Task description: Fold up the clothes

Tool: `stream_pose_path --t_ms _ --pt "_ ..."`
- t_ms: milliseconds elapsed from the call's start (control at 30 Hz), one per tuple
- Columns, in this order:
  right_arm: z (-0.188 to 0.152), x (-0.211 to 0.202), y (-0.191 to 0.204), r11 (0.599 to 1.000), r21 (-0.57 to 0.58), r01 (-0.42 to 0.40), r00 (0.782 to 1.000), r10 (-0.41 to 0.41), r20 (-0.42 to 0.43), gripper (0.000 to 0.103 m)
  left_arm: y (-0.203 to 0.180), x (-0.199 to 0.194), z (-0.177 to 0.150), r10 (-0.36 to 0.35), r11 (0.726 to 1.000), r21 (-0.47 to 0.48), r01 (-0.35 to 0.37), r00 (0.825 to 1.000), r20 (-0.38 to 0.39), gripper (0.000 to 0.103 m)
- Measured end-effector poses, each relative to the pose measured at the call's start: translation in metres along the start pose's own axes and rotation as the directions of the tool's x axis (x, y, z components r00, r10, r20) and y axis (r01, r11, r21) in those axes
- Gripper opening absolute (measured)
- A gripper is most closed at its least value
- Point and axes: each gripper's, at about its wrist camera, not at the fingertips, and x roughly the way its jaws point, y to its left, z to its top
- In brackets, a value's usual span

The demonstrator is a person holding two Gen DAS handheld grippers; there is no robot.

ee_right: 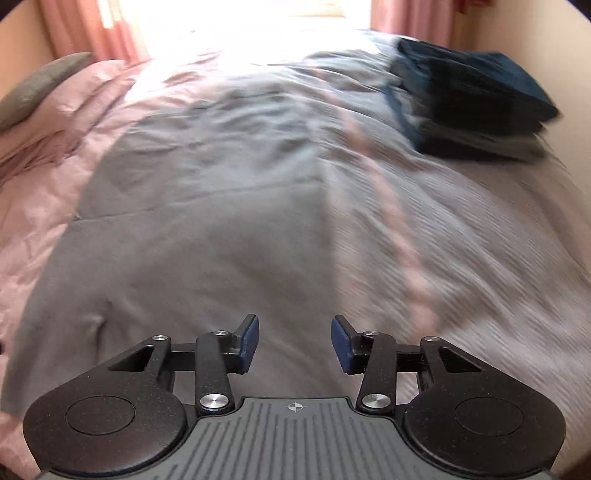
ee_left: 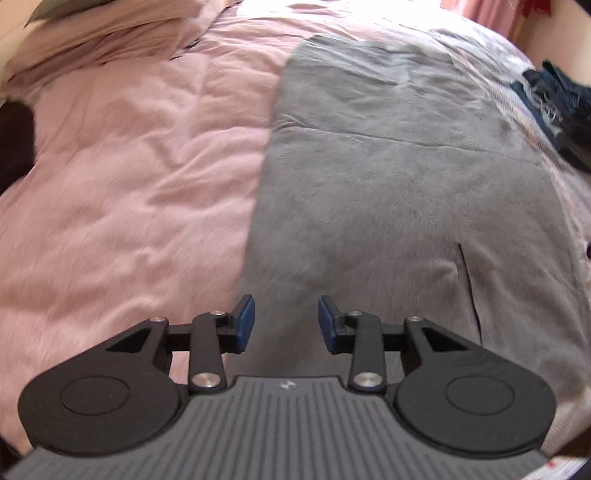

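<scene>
A grey garment [ee_left: 399, 177] lies spread flat on the bed, with a short slit near its lower right. My left gripper [ee_left: 286, 323] hovers open over the garment's near left edge, nothing between its blue pads. In the right wrist view the same grey garment [ee_right: 192, 229] fills the left and middle of the bed. Above its near right part my right gripper [ee_right: 294, 345] is open and holds nothing. A pile of dark blue clothes [ee_right: 476, 99] sits at the far right; in the left wrist view the dark blue clothes [ee_left: 557, 110] are at the right edge.
A pink duvet [ee_left: 129, 192] covers the bed's left side, and a striped grey-and-pink cover [ee_right: 461, 258] lies on the right. Rumpled pink bedding [ee_left: 103, 33] is heaped at the far left. Pink curtains [ee_right: 88, 33] and a bright window stand behind the bed.
</scene>
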Motion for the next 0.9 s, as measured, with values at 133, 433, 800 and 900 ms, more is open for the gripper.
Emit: stream_pose_path --t_ms 133,433,800,900 --pt "-0.009 0.053 0.035 0.997 -0.076 0.006 0.999 -0.010 -0.046 0.041 -0.020 0.035 -0.005 -0.005 1.000 0.007 0.005 0.999 -0.038 0.035" --pt "-0.130 0.036 0.033 0.992 -0.119 0.036 0.972 -0.063 -0.226 0.043 0.002 0.006 -0.101 -0.063 0.996 0.049 0.074 0.978 -0.198 0.035" --pt "-0.125 -0.018 0.033 0.970 0.228 0.088 0.888 0.027 -0.459 0.043 0.012 -0.060 -0.046 -0.053 0.954 0.271 0.125 0.965 -0.258 0.035" --pt "-0.095 -0.051 0.046 0.961 0.272 0.056 0.928 0.051 -0.369 0.043 0.015 -0.099 -0.009 -0.076 0.960 0.257 0.114 0.985 -0.153 0.038"
